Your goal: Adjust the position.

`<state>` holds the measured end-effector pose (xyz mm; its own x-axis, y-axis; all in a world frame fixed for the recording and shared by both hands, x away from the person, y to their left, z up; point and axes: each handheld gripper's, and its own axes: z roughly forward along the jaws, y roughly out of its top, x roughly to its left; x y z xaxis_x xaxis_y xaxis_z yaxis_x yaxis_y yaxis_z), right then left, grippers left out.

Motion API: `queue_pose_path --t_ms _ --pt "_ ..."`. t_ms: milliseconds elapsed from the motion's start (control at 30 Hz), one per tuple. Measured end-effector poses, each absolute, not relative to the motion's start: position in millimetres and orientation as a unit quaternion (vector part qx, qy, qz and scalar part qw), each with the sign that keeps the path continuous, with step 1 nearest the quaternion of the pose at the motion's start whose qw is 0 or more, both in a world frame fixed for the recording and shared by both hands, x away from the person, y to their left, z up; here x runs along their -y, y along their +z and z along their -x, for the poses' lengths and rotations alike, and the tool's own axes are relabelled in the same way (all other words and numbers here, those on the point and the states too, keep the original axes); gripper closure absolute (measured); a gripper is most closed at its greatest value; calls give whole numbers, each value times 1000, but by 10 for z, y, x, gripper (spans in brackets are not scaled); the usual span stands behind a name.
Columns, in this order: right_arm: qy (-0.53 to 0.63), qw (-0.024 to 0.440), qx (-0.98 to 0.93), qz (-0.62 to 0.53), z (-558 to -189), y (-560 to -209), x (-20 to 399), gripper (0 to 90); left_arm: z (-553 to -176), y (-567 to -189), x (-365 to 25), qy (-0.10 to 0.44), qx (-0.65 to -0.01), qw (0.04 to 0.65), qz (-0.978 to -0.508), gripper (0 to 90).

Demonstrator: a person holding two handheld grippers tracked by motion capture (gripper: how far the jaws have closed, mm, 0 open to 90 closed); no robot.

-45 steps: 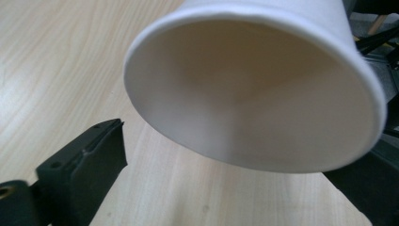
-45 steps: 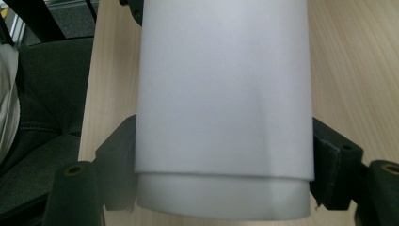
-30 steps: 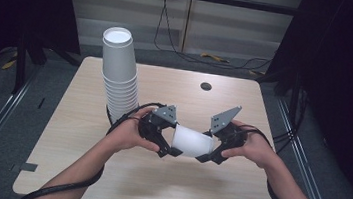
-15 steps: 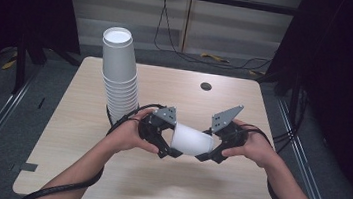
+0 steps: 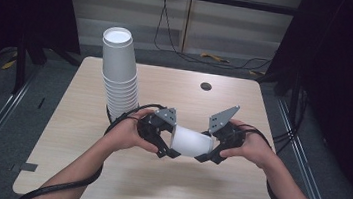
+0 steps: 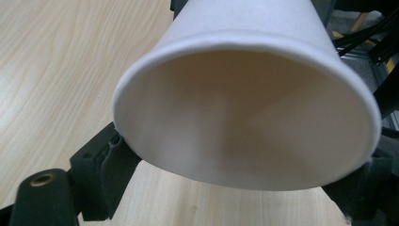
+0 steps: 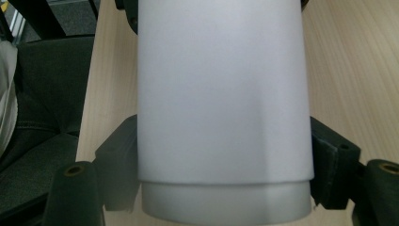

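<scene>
A white paper cup hangs on its side above the table's front half, between the two grippers. My left gripper is at its open end. Its jaws have just been closing, and the rim is now pinched between them into an oval. In the left gripper view I look into the cup's mouth, with the left gripper pressing on both sides of the rim. My right gripper is shut on the cup's base end. In the right gripper view the cup's wall stands between the right gripper's jaws.
A tall stack of upturned white paper cups stands at the back left of the wooden table, just behind my left hand. A small black round hole sits near the far edge. Cables trail from both grippers.
The left gripper's jaws have closed in on the cup's open end. Both hands and the cup have stayed in place.
</scene>
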<state>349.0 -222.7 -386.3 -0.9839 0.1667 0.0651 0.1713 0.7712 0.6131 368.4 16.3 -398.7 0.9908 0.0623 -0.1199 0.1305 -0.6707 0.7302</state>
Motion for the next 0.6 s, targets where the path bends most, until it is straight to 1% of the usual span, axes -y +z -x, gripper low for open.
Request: queue_pose_path --t_ms 67,100,133,267,600 --pt "-321 0 942 95 -3489 -3867 2221 218 -3680 -3973 -152 -39 -57 394 -916 150" --pt "-309 -8 946 94 -3485 -3869 2213 188 -3679 -3969 -150 -39 -58 390 -918 150" --pt "-302 -12 948 94 -3484 -3870 2210 183 -3677 -3959 -148 -30 -55 383 -922 151" --pt "-278 -22 956 91 -3475 -3856 2175 159 -3663 -3930 -124 -26 -57 368 -928 151" --pt "-256 -29 962 86 -3478 -3820 2136 161 -3642 -3879 -69 -6 -58 314 -948 150"
